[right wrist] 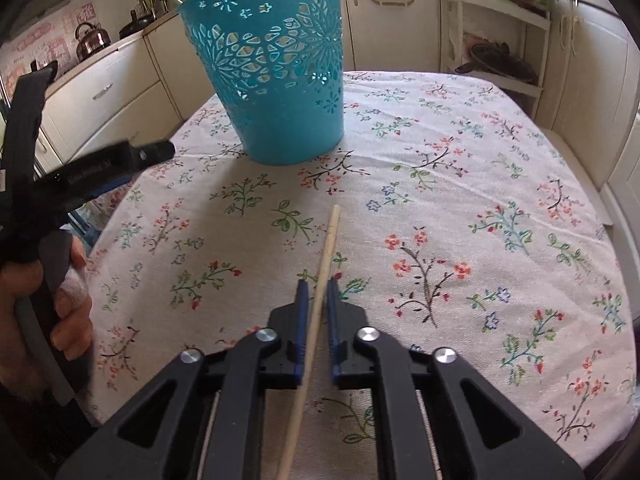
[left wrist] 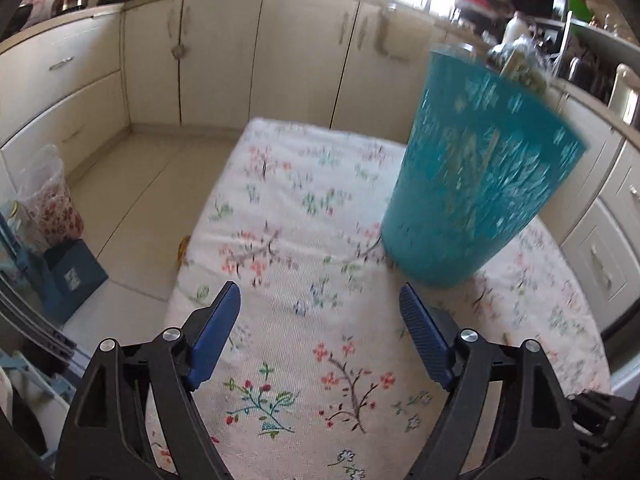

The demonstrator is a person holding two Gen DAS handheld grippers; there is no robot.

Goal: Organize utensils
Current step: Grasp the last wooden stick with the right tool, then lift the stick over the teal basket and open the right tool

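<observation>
Between the closed pads of the right gripper (right wrist: 316,286) a wooden chopstick (right wrist: 329,236) points ahead toward the teal basket (right wrist: 276,80), while the left gripper (left wrist: 320,300) hangs open and empty.

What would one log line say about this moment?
left hand-held gripper: open, empty | right hand-held gripper: shut on chopstick | teal basket: upright on tablecloth

Basket (right wrist: 276,80): teal plastic, smooth, slight sheen, upper wall pierced with cut-out flower pattern. Stick (right wrist: 320,292): pale wood, matt, unvarnished look. Desk cover (right wrist: 460,200): woven cloth, ribbed texture, matt, printed florals. Right tongs (right wrist: 316,292): matt black plastic arms, blue finely ribbed pads, bright metal pivot screws. Left tongs (left wrist: 320,296): same make. Kettle (right wrist: 92,38): polished metal, glossy. Cupboard fronts (left wrist: 224,52): cream, smooth, satin.
</observation>
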